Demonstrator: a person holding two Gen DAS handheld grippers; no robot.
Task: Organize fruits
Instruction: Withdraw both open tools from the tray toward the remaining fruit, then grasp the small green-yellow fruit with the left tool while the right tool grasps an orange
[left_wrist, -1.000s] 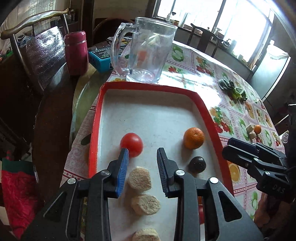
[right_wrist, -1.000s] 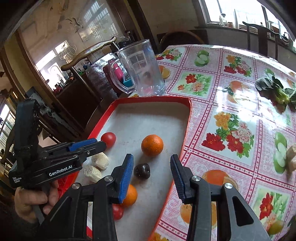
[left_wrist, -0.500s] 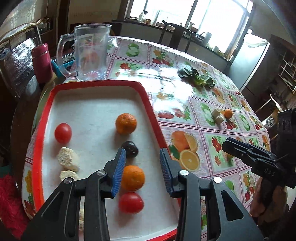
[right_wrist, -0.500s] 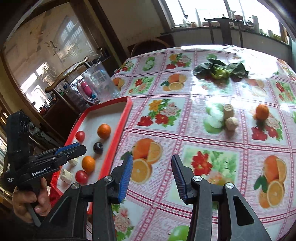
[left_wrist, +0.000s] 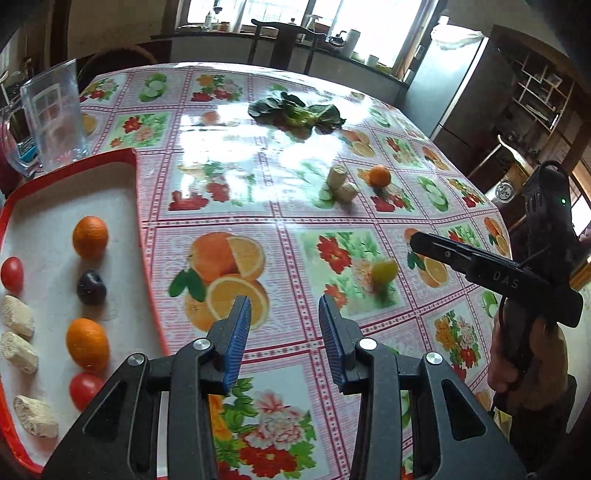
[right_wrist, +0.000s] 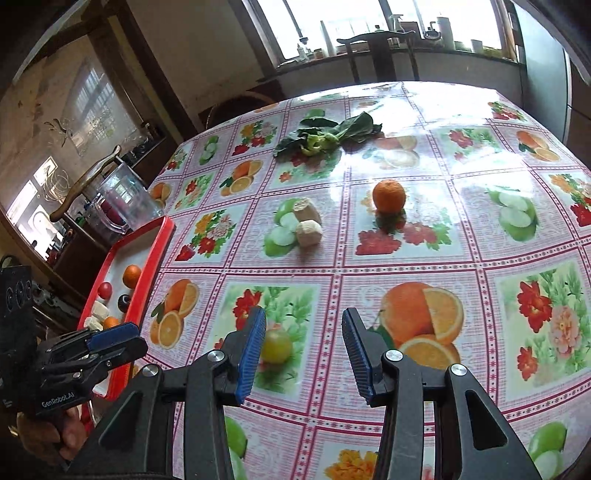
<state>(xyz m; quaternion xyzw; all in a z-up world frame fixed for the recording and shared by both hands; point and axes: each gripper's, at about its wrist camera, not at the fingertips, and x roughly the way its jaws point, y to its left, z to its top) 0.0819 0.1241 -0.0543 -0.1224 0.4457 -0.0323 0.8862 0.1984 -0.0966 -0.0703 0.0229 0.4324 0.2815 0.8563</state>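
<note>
A red-rimmed white tray (left_wrist: 138, 206) at the left holds two oranges (left_wrist: 90, 236), two tomatoes (left_wrist: 12, 273), a dark plum (left_wrist: 91, 287) and several pale chunks (left_wrist: 17, 317); it also shows in the right wrist view (right_wrist: 162, 240). On the patterned tablecloth lie a green grape (right_wrist: 276, 345) (left_wrist: 384, 270), an orange (right_wrist: 388, 196) (left_wrist: 379, 176) and two pale chunks (right_wrist: 308, 223) (left_wrist: 341, 182). My left gripper (left_wrist: 284, 339) is open and empty over the cloth, right of the tray. My right gripper (right_wrist: 303, 356) is open and empty, the grape just beyond its left finger.
A clear glass mug (left_wrist: 55, 118) stands behind the tray. Leafy greens (right_wrist: 328, 136) lie at the far middle of the table. Chairs stand at the far edge (right_wrist: 380, 55) and at the left (right_wrist: 85, 181). A cabinet stands at the right (left_wrist: 535, 107).
Both grippers have swung right, away from the tray and out over the tablecloth. The right gripper has come near the green grape. Both stayed open and empty.
</note>
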